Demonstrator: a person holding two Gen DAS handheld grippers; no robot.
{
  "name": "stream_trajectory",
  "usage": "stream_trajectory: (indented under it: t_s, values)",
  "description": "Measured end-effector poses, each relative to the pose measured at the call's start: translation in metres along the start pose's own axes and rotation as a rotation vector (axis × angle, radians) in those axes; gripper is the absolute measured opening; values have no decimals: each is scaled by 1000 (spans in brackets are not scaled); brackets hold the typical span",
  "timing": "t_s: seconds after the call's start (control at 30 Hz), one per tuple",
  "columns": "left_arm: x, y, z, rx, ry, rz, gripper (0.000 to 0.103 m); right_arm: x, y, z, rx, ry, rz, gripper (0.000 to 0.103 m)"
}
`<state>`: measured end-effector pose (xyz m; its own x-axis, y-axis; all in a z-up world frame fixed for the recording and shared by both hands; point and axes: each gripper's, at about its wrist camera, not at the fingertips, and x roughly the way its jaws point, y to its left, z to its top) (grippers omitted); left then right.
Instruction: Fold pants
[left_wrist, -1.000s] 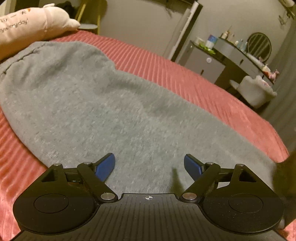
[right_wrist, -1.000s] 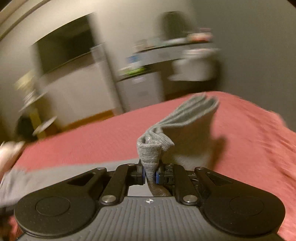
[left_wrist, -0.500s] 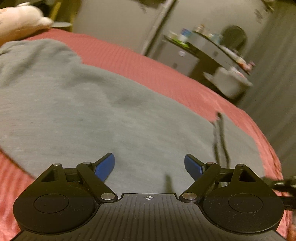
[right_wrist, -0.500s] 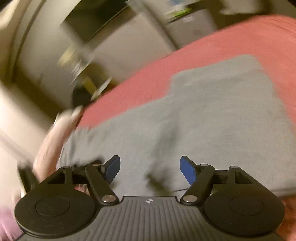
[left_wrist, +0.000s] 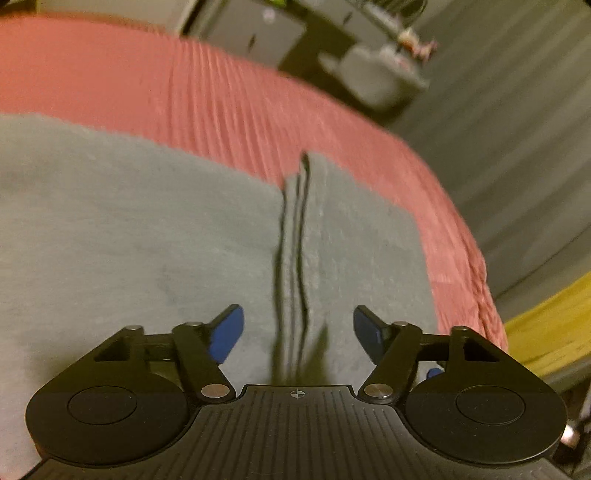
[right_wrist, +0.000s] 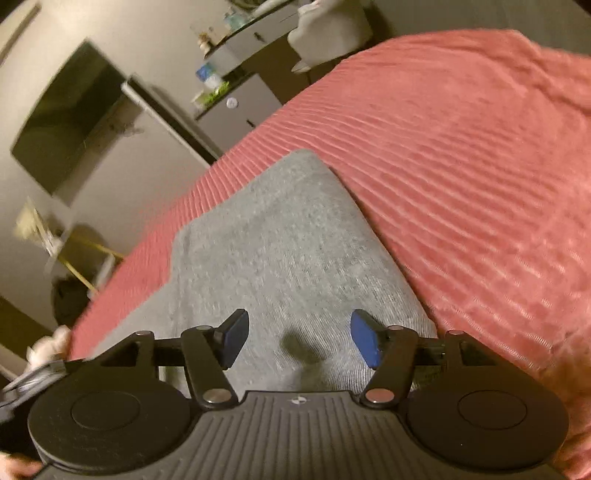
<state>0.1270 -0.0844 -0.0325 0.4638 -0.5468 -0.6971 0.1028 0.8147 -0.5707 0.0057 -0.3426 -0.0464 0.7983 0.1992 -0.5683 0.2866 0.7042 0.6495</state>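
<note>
- Left wrist view is mostly filled by the bed (left_wrist: 229, 99), its red ribbed cover running from the far side round to the drop-off at the right; everything below is placed against that bed.
- On the bed's cover lie the grey pants (left_wrist: 122, 236), spread flat, with a broad body stretching off to the view's left and a narrower panel toward the bed's right edge.
- Between those two parts runs a dark seam (left_wrist: 293, 236), where stacked cloth edges meet. It runs almost straight away from the camera, from the bed's near side toward its far side.
- The left claw (left_wrist: 298, 334) hangs just over the near end of that seam, pads spread to either side of it and closing, with nothing pinched so far; the layered edge lies between them but untouched.
- From the right wrist view, a rounded end of the pants (right_wrist: 280, 236) points up toward the bed's far side, red cover bare to its right.
- The right claw (right_wrist: 299, 341) sits above the near part of that cloth, also spread and closing on nothing, only its shadow on the fabric below.
- My judgement: the next fold turns on that seam. It lines up with the left claw's pointing direction, so the left hand is better placed to nip the layered edge.
</note>
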Motion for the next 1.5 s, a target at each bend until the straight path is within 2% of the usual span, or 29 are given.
stream_trajectory:
  t_s: [0.07, 0.13, 0.17, 0.23, 0.33, 0.4, 0.53, 0.6, 0.73, 0.77, 0.83, 0.87, 0.93, 1.0, 1.1, 1.27, 1.33, 1.37, 1.4, 1.43, 1.5]
  values:
    - [27, 1, 6, -41, 92, -26, 63, -2, -7, -1, 44, -6, 31, 62]
    - [36, 3, 7, -69, 84, -36, 62, 0, -11, -3, 60, -4, 39, 62]
    - [37, 4, 7, -95, 79, -47, 59, 2, -10, -3, 54, -1, 40, 63]
    - [36, 9, 8, -140, 68, -42, 20, 10, -6, -1, 38, 2, 40, 66]
    - [26, 18, 6, -201, 57, -80, 16, 12, -7, 0, 48, 1, 72, 72]
    - [13, 14, 2, -178, 21, -97, 15, 10, -11, 0, 73, -5, 97, 73]
    - [-20, 4, -7, -100, -38, -96, 15, 7, -13, -1, 87, -6, 127, 75]
    - [-34, 12, -10, -75, -48, -46, 15, 2, -9, -3, 62, 3, 140, 81]
    - [-52, 53, -17, -78, -52, 91, 15, -2, 2, -7, 9, 32, 193, 84]
    - [-55, 66, -19, -95, -47, 112, 17, -1, 5, -8, -5, 37, 201, 85]
    - [-57, 82, -24, -115, -45, 152, 27, 1, 11, -9, -32, 37, 157, 87]
    - [-61, 87, -28, -121, -56, 132, 30, 2, 13, -9, -37, 43, 130, 88]
    - [-66, 89, -34, -151, -66, 89, 43, 9, 14, -9, -27, 72, 74, 88]
    - [-65, 88, -37, -153, -52, 49, 61, 16, 13, -7, -16, 102, 54, 89]
    - [-54, 83, -28, -157, -34, 27, 68, 28, 11, -4, 0, 134, 11, 89]
    - [-39, 94, -8, -300, -59, -14, 65, 34, 14, -5, -17, 146, -3, 90]
    - [-32, 96, -1, -329, -46, -18, 45, 33, 14, -7, -23, 140, -4, 90]
    - [-28, 95, 1, -333, -37, -17, 22, 33, 14, -7, -21, 140, -6, 90]
    - [-27, 94, 4, -340, -27, -30, 18, 33, 14, -8, -18, 139, -7, 90]
    - [-29, 86, 7, -317, -49, -31, 17, 34, 13, -8, -12, 139, -4, 90]
    - [-45, 68, 10, -194, -129, -49, 15, 33, 12, -7, 4, 134, 8, 90]
